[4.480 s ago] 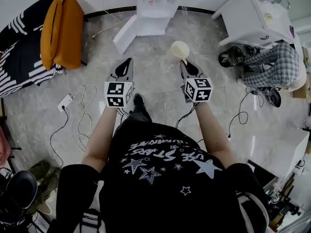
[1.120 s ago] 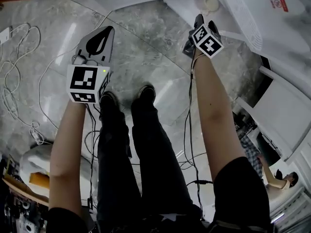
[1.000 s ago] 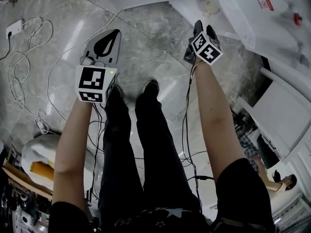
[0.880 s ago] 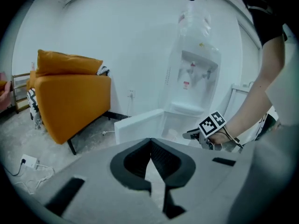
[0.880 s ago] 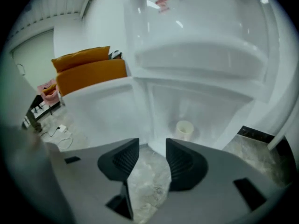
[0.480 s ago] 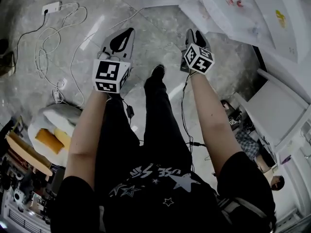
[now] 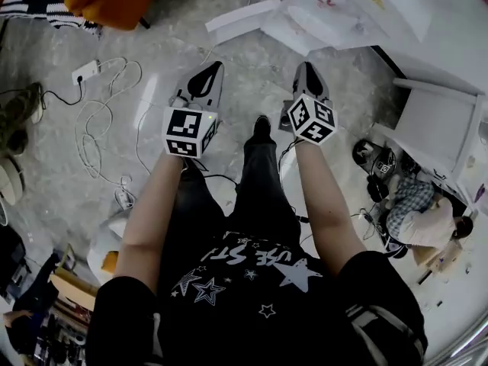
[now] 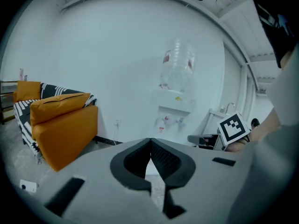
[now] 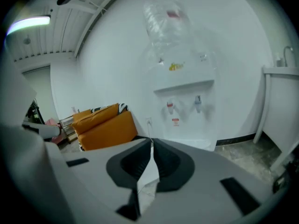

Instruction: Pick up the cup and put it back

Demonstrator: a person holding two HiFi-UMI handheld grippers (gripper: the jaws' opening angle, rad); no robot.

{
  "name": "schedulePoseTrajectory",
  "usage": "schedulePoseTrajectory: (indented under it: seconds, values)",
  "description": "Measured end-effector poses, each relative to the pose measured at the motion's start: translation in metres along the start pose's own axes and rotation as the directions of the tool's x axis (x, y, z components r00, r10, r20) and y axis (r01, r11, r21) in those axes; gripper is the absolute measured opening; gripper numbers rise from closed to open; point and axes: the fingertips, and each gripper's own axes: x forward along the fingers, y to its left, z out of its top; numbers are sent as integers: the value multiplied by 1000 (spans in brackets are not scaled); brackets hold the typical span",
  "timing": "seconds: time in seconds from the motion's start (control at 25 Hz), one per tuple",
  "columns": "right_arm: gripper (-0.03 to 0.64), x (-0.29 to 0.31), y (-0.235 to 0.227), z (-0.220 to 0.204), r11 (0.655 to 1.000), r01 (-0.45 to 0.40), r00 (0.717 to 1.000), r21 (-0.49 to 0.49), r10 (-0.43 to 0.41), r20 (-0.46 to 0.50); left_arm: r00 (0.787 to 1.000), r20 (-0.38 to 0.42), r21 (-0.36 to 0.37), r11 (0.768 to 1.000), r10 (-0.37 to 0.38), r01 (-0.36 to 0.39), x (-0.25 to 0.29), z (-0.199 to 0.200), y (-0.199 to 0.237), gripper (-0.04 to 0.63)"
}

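Under me is the grey marble floor (image 7: 61, 189). Ahead at the wall stands the white water dispenser with clear bottle (image 9: 180, 85), and the orange cushioned sofa (image 8: 60, 122) is left of it. My left claw (image 8: 150, 141) is together and empty. My right claw (image 9: 150, 143) has just been closing, with nothing between. I see the cup in no view.

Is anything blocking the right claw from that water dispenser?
Nothing visible does: only bare floor lies between the right gripper, whose empty jaws have just been closing, and the water dispenser. The cup shows in no view.
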Motion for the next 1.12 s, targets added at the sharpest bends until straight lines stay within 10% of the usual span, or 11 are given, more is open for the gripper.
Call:
schedulePoseTrajectory:
  seconds: [0.44,0.88,1.12]
  values:
    - [6,-131,107,85,991,131,958,33,-135,253,966,65,263,938,-249,224,-115,92,1,9]
    - [6,-227,190,98,968,251,907,26,-244,343,914,96,319,882,-394,346,-205,114,10,9]
    - [6,-263,217,63,964,261,928,-51,-236,287,896,42,232,877,-441,421,-218,80,1,9]
